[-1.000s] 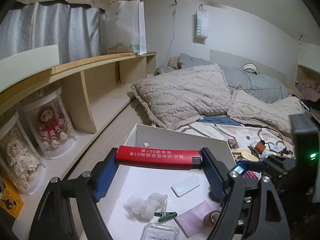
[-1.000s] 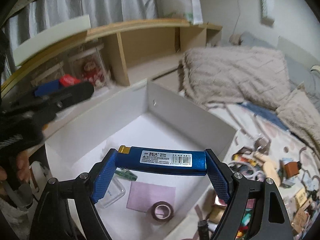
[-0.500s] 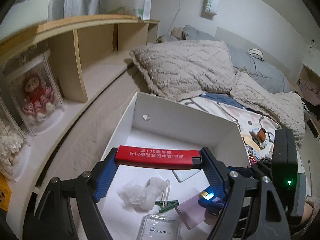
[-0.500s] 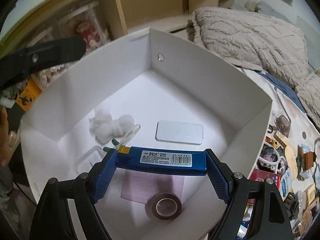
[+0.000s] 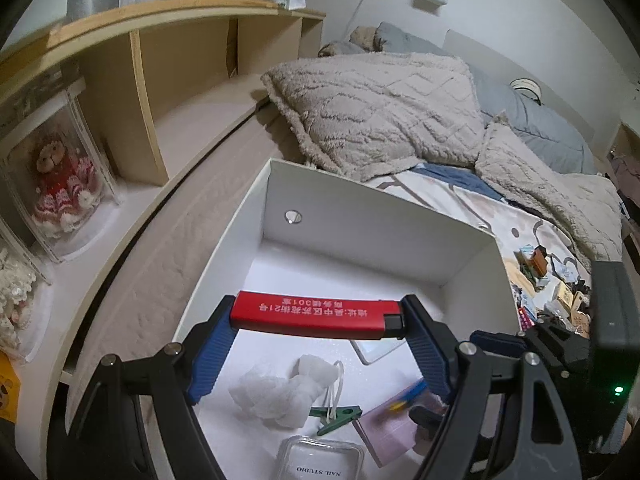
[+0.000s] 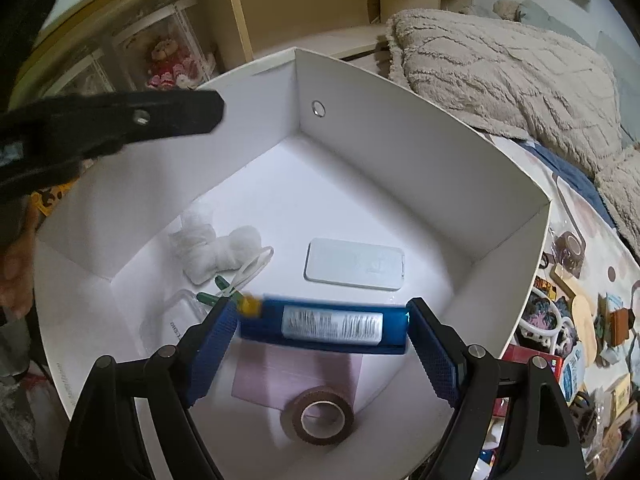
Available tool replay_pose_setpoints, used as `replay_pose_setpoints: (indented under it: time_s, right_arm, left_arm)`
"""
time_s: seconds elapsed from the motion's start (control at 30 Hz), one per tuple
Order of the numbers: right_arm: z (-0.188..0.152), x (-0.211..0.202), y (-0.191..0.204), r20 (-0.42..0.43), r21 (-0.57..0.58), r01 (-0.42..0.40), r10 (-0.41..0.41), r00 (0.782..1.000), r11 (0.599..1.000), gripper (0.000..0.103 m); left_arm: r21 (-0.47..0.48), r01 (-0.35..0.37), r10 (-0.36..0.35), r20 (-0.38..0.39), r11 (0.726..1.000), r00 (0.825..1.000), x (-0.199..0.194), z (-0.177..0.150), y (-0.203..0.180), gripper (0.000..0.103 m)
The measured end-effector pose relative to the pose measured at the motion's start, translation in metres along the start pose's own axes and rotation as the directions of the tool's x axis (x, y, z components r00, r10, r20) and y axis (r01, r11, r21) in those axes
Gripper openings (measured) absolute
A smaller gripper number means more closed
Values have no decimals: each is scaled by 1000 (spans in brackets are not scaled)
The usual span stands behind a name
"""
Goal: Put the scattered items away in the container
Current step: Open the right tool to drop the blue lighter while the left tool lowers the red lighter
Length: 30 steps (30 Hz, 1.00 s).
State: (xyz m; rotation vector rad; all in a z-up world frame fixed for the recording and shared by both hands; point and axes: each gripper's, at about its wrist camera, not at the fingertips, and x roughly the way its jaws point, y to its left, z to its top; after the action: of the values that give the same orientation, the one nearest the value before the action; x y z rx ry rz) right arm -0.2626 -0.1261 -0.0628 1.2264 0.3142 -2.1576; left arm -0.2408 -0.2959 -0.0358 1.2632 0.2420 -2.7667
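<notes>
The red lighter (image 5: 316,316) is a slim, glossy plastic bar with a black cap at its right end and white printed characters along its face. It lies crosswise in the lower middle of the left wrist view, long axis running left to right. The left gripper (image 5: 318,314) is clamped on it end to end, its ribbed blue pads pressing on both tips, above the open white box (image 5: 380,232).

The blue lighter (image 6: 324,326) is the same shape, with a white barcode label and a yellow tip at its left end. It lies across the lower middle of the right wrist view, slightly tilted, left end higher. It is blurred while the right gripper (image 6: 322,312) is sharp, and the pads stand apart on either side without visibly pressing on it.

The box is smooth white card with straight walls and a round metal eyelet in its far wall. On its floor lie:
- a flat white rounded case (image 6: 354,264)
- a fluffy cotton wad (image 6: 216,248)
- a green clip (image 5: 340,416)
- a pale pink sheet (image 6: 296,372)
- a brown tape roll (image 6: 318,410)
- a clear plastic case (image 5: 320,460)

At the upper right is a beige quilted fleece blanket (image 6: 508,76). Small trinkets (image 6: 580,340) are scattered at the right edge. A wooden shelf (image 5: 160,92) fills the upper left.
</notes>
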Motion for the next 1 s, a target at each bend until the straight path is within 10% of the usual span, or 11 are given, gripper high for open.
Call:
replay_pose_setpoints:
  time_s: [1.0]
  right_arm:
    - [-5, -5, 5, 18, -67, -7, 8, 1000, 998, 89]
  left_arm:
    - [158, -36, 87, -328, 987, 941, 86, 21, -27, 81]
